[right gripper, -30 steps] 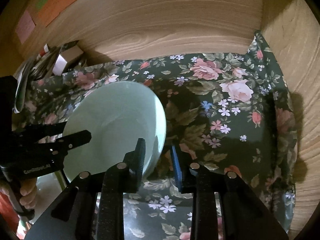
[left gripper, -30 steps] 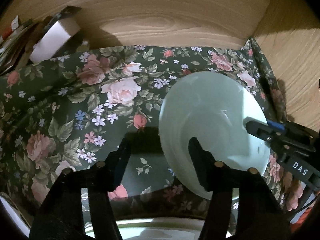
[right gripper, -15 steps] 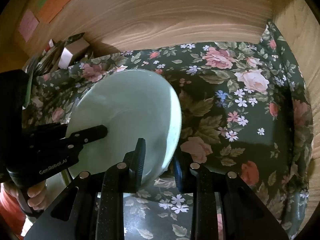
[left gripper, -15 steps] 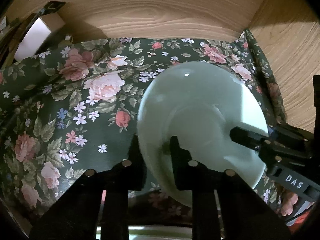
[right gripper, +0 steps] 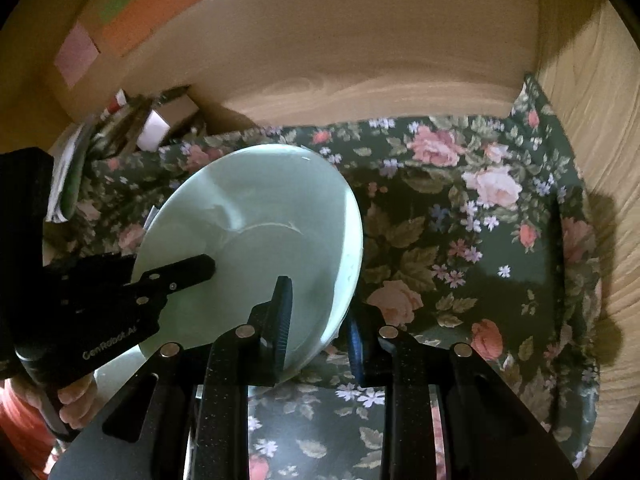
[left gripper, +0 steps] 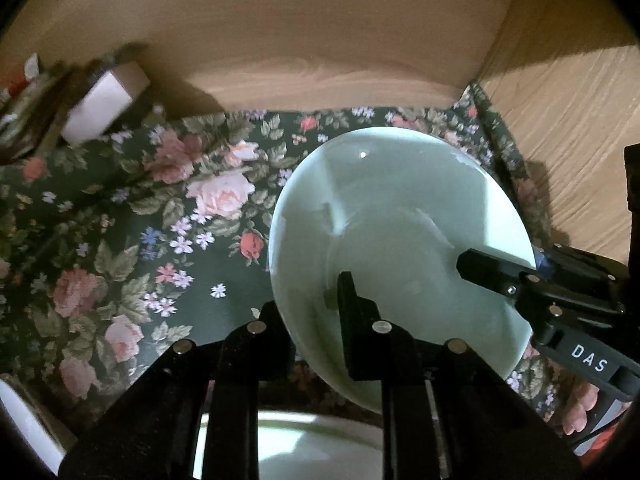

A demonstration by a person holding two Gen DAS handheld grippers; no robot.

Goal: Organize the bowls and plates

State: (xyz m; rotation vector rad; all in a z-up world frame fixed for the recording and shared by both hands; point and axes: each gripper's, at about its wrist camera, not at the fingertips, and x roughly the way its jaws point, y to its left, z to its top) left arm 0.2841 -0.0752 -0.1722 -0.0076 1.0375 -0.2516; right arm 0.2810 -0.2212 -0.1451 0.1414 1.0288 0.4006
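Left gripper (left gripper: pixel 310 300): jaws clamped on near-left rim of the pale green plate (left gripper: pixel 400 220), right of frame centre.
Right gripper (right gripper: pixel 316 312): jaws pinching the plate's opposite rim, lower centre.
Plate: tilted, above floral cloth (right gripper: pixel 480 240).
White box (left gripper: pixel 100 108): upper left, blurred.

Pale green plate (left gripper: pixel 400 216), floral cloth (left gripper: pixel 120 248)
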